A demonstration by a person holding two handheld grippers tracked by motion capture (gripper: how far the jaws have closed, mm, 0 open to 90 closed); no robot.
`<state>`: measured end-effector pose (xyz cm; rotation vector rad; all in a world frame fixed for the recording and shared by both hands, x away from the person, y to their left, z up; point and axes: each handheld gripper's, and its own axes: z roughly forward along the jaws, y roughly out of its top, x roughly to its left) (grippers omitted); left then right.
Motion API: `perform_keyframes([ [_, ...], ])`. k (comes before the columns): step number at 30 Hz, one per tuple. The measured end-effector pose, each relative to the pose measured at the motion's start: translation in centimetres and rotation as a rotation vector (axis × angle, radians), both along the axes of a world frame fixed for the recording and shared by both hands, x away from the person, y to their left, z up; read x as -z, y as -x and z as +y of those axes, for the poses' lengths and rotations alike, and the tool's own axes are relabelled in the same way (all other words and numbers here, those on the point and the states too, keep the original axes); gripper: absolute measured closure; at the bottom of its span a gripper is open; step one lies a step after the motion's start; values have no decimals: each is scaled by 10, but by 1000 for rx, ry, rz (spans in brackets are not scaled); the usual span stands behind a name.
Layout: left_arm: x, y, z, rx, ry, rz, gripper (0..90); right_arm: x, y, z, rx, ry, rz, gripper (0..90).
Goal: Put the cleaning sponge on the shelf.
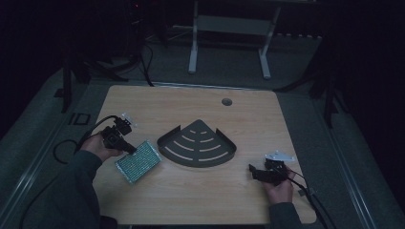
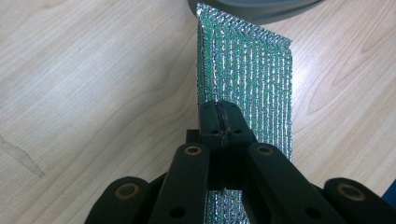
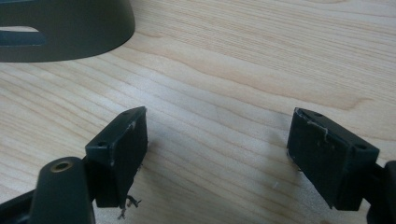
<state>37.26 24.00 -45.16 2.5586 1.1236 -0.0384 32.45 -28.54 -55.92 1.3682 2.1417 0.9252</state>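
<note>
A shiny green-and-silver foil pouch [image 1: 138, 161] lies at the left of the wooden table [image 1: 191, 205]. My left gripper [image 1: 130, 149] is shut on the pouch's near edge; in the left gripper view the jaws are pressed together on the pouch [image 2: 247, 70]. A dark quarter-round corner shelf [image 1: 197, 144] with curved slots sits at the table's middle, just right of the pouch. My right gripper [image 1: 254, 171] rests low at the right front, open, with bare wood between its pads [image 3: 125, 140]. The shelf's rim [image 3: 70, 32] shows at the upper left of the right gripper view.
A round cable hole [image 1: 227, 101] sits near the table's far edge. Cables trail off both grippers. A white desk frame [image 1: 229, 28] stands on the floor beyond the table. The room around is dark.
</note>
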Motion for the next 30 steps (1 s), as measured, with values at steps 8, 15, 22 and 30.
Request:
perform_keyframes([
  [8,-12,-3,-1,11,15,-18,900,0,0,0,0,0,0,198],
  [15,-22,-7,-5,10,29,-39,900,0,0,0,0,0,0,198],
  [22,-27,-11,-7,0,53,-51,900,0,0,0,0,0,0,198],
  [30,-34,-14,-10,5,59,-74,900,0,0,0,0,0,0,198],
])
